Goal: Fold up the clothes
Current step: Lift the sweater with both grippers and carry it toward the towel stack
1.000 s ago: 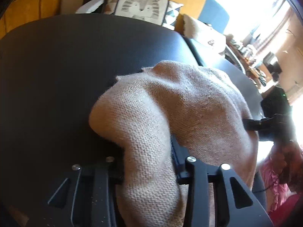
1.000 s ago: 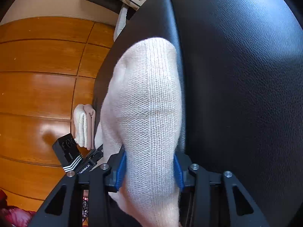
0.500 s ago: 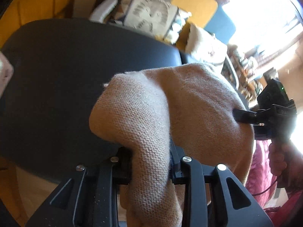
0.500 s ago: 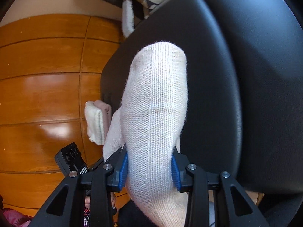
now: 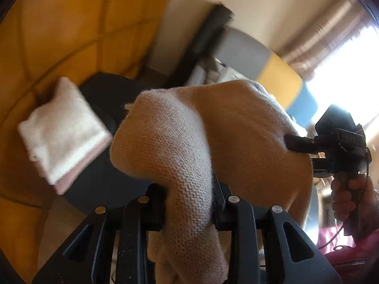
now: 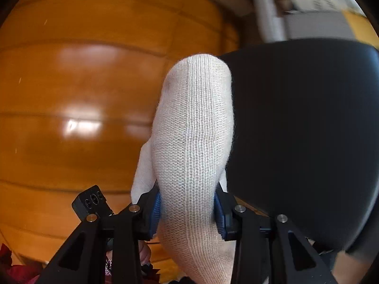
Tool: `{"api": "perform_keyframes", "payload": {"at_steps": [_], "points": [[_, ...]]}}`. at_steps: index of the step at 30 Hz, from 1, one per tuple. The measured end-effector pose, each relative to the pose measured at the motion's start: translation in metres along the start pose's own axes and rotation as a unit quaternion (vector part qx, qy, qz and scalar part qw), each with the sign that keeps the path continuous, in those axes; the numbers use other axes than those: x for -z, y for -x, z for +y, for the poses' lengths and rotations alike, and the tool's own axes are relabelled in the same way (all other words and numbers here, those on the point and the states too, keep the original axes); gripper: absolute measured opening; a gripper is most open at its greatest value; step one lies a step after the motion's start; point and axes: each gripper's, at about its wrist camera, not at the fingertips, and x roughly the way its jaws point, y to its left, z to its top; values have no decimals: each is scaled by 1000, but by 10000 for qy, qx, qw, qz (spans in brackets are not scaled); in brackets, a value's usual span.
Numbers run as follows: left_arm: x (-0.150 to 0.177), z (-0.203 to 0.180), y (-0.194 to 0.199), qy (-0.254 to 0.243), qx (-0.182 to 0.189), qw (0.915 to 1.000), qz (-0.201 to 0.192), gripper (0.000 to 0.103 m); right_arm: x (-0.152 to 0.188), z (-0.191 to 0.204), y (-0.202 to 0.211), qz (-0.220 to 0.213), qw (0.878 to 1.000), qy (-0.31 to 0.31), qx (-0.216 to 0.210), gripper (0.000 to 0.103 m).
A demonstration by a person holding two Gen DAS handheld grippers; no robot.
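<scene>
A cream knit sweater [image 5: 236, 142] is held bunched above the black seat [image 6: 308, 130], clamped by the left gripper [image 5: 189, 203] and right gripper [image 6: 187, 208], its fold stretched between them.

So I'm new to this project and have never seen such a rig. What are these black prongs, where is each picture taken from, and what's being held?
There is no robot here. A person holds a hand-held two-finger tool in each hand, and a fisheye camera on each tool looks forward along its fingers. One picture comes from the left tool, the other from the right tool. The black prongs at the bottom of each are that tool's own fingers.

Both tools are shut on the same cream knitted garment, lifted above a black padded seat. In the left view you also see the right tool from the side, with the person's hand on its handle. A folded white cloth lies on the seat edge, over a wooden floor.
</scene>
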Motion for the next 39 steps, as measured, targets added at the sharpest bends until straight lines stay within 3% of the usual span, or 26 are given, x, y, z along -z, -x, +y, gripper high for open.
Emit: {"api": "perform_keyframes", "payload": {"at_steps": [7,10,13,16,20,24,31,35,39], "points": [[-2,55,30,820,-948,9891,-776,30,-56,53,-93,1027,9918,717,-269,38],[-12,106,38,1034,-1250,9820,-968,30,-79,74,-142,1387,9856,933,-242,38],[-31,152,33,1186,-1492,9757,-1078,22,-85,86,-187,1650,9787,1215,-147,38],[-54,190,24,1214,-1641,9708,-1256,19,-100,94,-241,1870,9735,1315,29,38],[-77,242,-11,1139,-1927,9682,-1120,19,-116,91,-322,2290,9635,1366,226,37],[-78,294,-56,1213,-2101,9681,-633,19,-138,84,-385,2396,9589,1452,454,36],[-24,336,-83,2050,-1737,9631,-161,19,-164,74,-385,2388,9582,1396,727,35],[-2,328,-96,2099,-1661,9635,108,19,-176,58,-376,2329,9605,1239,886,35],[8,315,-103,2047,-1596,9657,73,19,-187,20,-372,2112,9700,816,887,35]]}}
